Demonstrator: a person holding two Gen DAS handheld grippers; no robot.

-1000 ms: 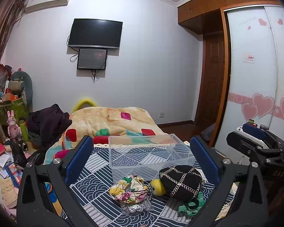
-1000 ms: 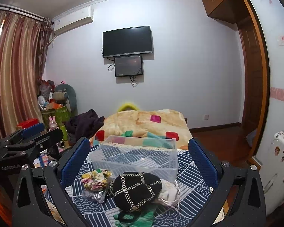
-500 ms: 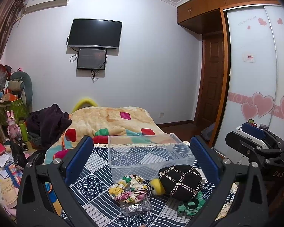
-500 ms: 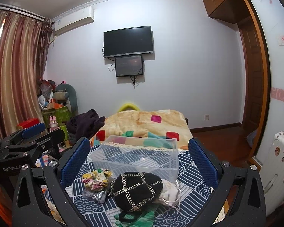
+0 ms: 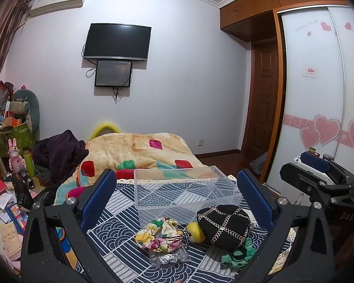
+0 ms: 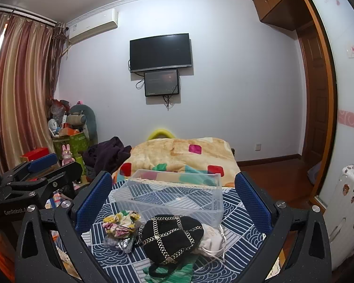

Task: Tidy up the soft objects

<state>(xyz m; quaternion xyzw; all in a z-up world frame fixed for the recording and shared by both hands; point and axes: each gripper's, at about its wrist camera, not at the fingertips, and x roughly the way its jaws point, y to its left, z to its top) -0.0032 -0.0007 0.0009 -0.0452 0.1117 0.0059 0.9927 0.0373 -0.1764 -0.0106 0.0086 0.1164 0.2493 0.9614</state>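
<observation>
In the left wrist view, the left gripper (image 5: 175,195) is held above a table covered with a blue and white patterned cloth (image 5: 120,214), its blue-padded jaws spread wide apart with nothing between them. A clear plastic bin (image 5: 184,191) is seen on the cloth between the jaws, open at the top. Just in front of the bin a floral fabric bundle (image 5: 160,234) is laid on top of a small silvery pouch (image 5: 168,257). To its right a yellow soft toy (image 5: 194,232) is pressed against a black cap with chain trim (image 5: 224,222), under whose near edge a green cloth (image 5: 234,254) is tucked. The right gripper (image 5: 318,176) is seen at the right edge, held clear of the pile.

In the right wrist view, the right gripper (image 6: 173,195) is likewise held with its jaws wide apart and nothing gripped. The clear plastic bin (image 6: 172,195) is seen behind the pile. The floral fabric bundle (image 6: 121,221) and silvery pouch (image 6: 121,243) are found at the left, the black cap with chain trim (image 6: 171,238) in the middle, and a white drawstring pouch (image 6: 211,241) touching its right side. The green cloth (image 6: 174,273) is spread beneath the cap. The left gripper (image 6: 35,174) is seen at the left edge. A bed with an orange blanket (image 6: 181,153) is seen beyond the table.
</observation>
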